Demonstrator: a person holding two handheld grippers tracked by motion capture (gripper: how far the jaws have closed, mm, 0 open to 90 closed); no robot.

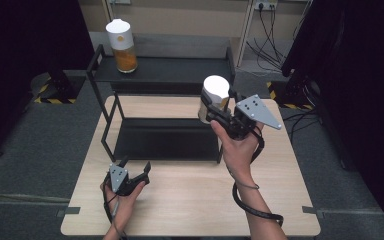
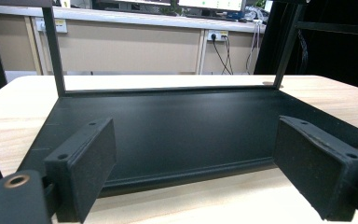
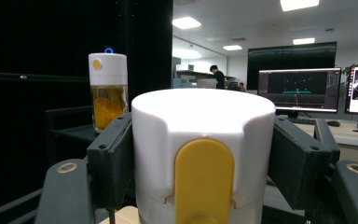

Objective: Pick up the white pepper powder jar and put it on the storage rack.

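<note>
Between the right claw (image 3: 200, 154) pads: white-capped jar (image 3: 203, 140), pinched, upright.
Beyond claw: twin jar (image 1: 121, 45) on rack shelf (image 1: 180, 70); lower level beside it.
Left claw (image 1: 135, 170): spread, empty.

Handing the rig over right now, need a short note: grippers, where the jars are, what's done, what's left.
Right gripper: shut on the white-capped jar, held in the air above the right end of the black rack, jaws on the cap's sides.
Left gripper: open, holding nothing, low over the table in front of the rack's lower shelf.
Second jar: standing upright on the rack's upper shelf, left end.
Done: one jar shelved, one picked up.
Left: probably set the held jar on a shelf and release.
</note>
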